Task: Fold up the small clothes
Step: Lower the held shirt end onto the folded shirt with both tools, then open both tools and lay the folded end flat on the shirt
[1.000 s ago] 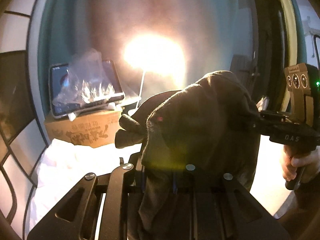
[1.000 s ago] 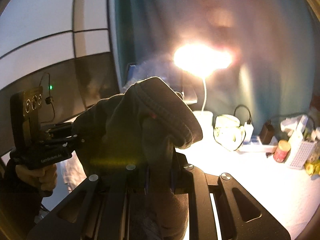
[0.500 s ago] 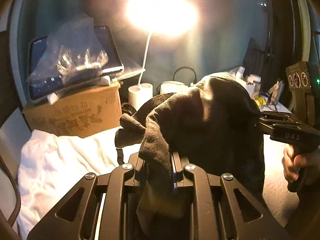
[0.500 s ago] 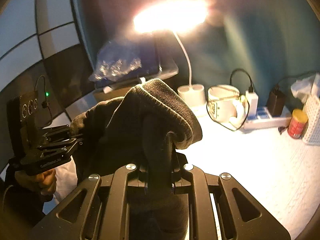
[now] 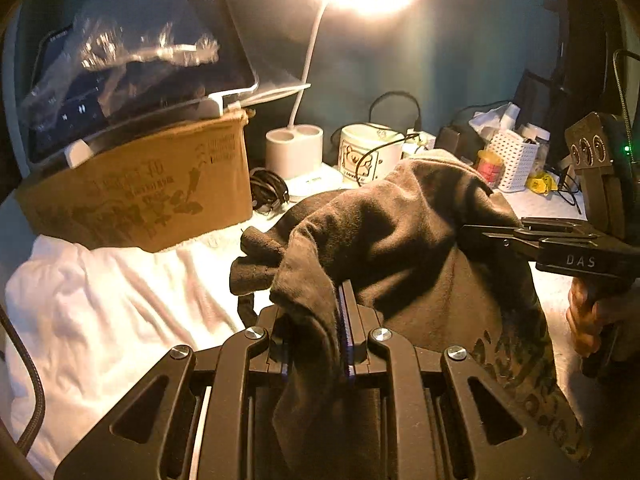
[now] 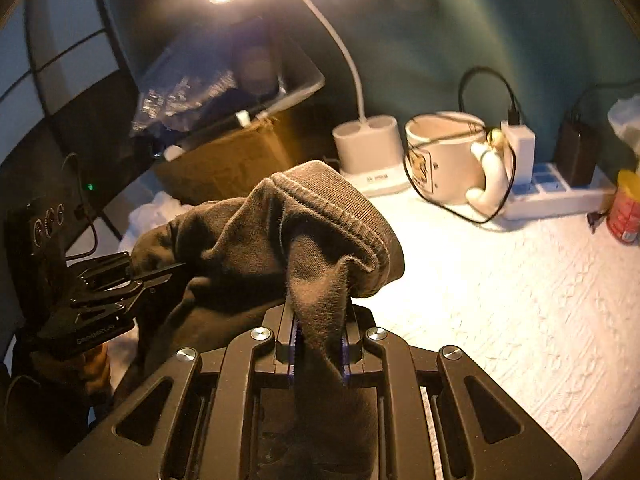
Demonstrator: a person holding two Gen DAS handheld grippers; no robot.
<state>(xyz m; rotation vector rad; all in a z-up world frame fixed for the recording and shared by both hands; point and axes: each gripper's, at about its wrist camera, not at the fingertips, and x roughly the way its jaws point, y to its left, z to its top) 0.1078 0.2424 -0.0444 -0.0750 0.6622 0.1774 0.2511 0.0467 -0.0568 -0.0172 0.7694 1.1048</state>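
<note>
A small dark brown garment (image 5: 400,240) with a ribbed hem (image 6: 332,200) hangs stretched between both grippers above the table. My left gripper (image 5: 316,316) is shut on a bunched edge of it, close to the camera. In the right wrist view the left gripper (image 6: 168,270) pinches the cloth's left side. My right gripper (image 6: 318,324) is shut on the folded hem. It shows in the left wrist view as a black tool (image 5: 480,234) clamped on the right edge, with a hand (image 5: 588,320) on its handle. A printed pattern (image 5: 520,368) shows low on the cloth.
A cardboard box (image 5: 152,188) bearing a tablet and a plastic bag stands at the back left, with white cloth (image 5: 100,304) before it. A lamp base (image 6: 368,140), a mug (image 6: 444,160), a power strip (image 6: 552,196), a red can (image 6: 624,216) and a white basket (image 5: 514,160) line the back. The white textured cover (image 6: 520,300) lies to the right.
Both grippers have come down with the garment still held between them. The views have tilted down: the lamp glare has gone to the top edge and the table now shows.
</note>
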